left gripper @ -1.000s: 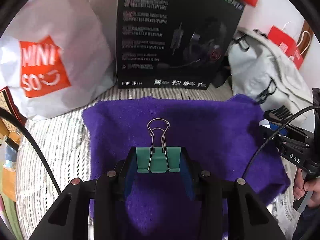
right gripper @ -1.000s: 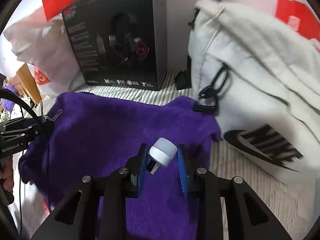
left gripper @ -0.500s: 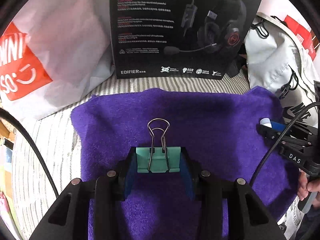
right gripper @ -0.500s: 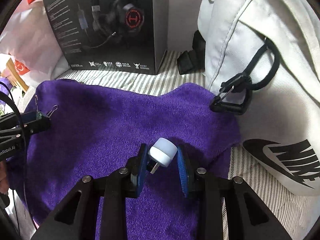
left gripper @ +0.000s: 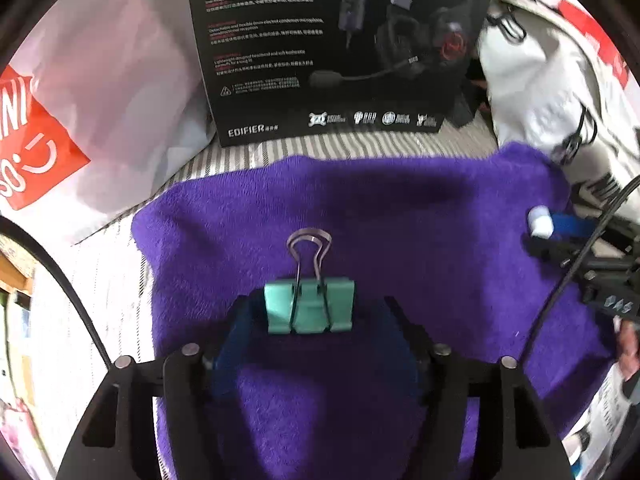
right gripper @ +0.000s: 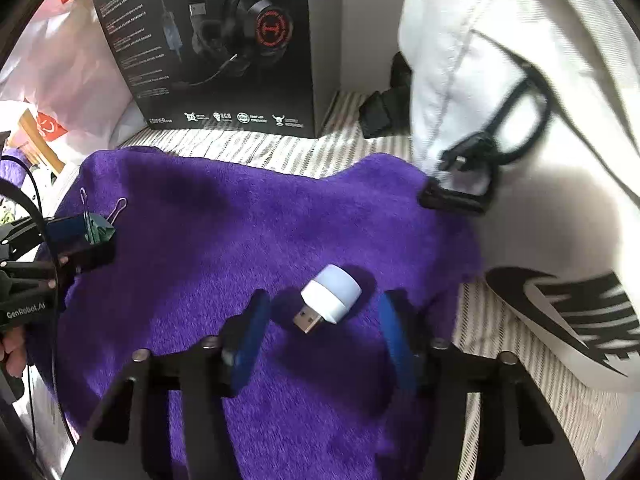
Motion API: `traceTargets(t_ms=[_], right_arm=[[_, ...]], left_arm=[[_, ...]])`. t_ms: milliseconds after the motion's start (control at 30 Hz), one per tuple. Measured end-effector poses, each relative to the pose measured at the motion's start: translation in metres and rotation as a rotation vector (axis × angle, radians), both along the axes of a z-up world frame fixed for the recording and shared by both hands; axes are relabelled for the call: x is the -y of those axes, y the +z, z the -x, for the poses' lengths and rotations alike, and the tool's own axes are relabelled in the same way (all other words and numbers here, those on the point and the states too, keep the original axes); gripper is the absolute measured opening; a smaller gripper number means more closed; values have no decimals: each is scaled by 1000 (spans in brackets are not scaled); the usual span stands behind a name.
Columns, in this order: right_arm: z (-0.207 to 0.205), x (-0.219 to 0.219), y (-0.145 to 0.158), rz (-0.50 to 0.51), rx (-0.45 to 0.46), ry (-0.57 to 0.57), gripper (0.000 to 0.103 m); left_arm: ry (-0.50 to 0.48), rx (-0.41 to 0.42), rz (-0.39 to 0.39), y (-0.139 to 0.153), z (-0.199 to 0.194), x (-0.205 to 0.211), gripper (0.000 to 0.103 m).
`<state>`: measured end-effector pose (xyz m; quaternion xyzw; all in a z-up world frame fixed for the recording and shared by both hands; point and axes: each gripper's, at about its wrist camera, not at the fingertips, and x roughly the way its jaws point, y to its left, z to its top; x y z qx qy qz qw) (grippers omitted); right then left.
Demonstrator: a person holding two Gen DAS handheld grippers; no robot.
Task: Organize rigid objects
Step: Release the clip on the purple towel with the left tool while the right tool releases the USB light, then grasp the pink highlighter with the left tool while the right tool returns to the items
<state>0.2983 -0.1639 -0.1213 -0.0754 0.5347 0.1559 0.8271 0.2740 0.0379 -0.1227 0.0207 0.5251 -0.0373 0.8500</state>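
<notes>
A teal binder clip (left gripper: 309,306) with wire handles lies on the purple towel (left gripper: 400,220) between the spread fingers of my left gripper (left gripper: 316,320), which is open around it. It also shows in the right wrist view (right gripper: 96,228) at the far left. A small white USB lamp (right gripper: 330,298) lies on the towel (right gripper: 240,220) between the spread blue pads of my right gripper (right gripper: 324,320), which is open and not touching it. The lamp shows at the right in the left wrist view (left gripper: 540,222).
A black headset box (left gripper: 332,48) stands behind the towel on the striped cloth (left gripper: 340,144). A white plastic bag with red print (left gripper: 60,120) sits at the left. A white backpack (right gripper: 520,120) with black straps lies at the right edge of the towel.
Both grippers moved forward and down over the towel, then opened. The left let go of the binder clip and the right let go of the USB lamp; both now lie on the towel.
</notes>
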Motion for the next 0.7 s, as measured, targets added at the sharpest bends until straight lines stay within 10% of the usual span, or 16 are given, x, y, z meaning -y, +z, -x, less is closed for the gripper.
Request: traceTargets(t_ms=[700], right_arm=[[126,48,87,-50,145,-95,67]], left_arm=[[-22,98,-12,63,135,2,64]])
